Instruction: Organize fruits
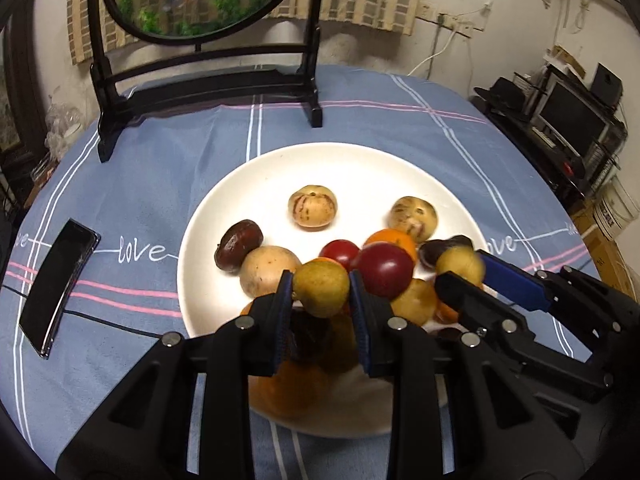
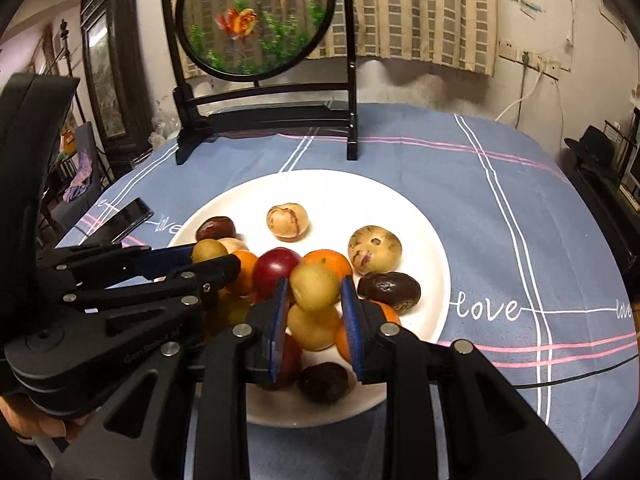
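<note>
— Yellow-green and smooth, that small round fruit (image 1: 321, 288); where is it?
— Clamped between the blue pads of the left gripper (image 1: 321, 286), lifted above the white plate (image 1: 224, 200); the right gripper (image 2: 315, 288) pinches a paler yellow fruit (image 2: 315, 287) the same way.
— And the rest?
— Red plums, oranges, dark wrinkled ones and speckled tan ones, heaped on the plate's near side; a phone (image 1: 58, 290) lies on the blue tablecloth (image 1: 160, 168).
</note>
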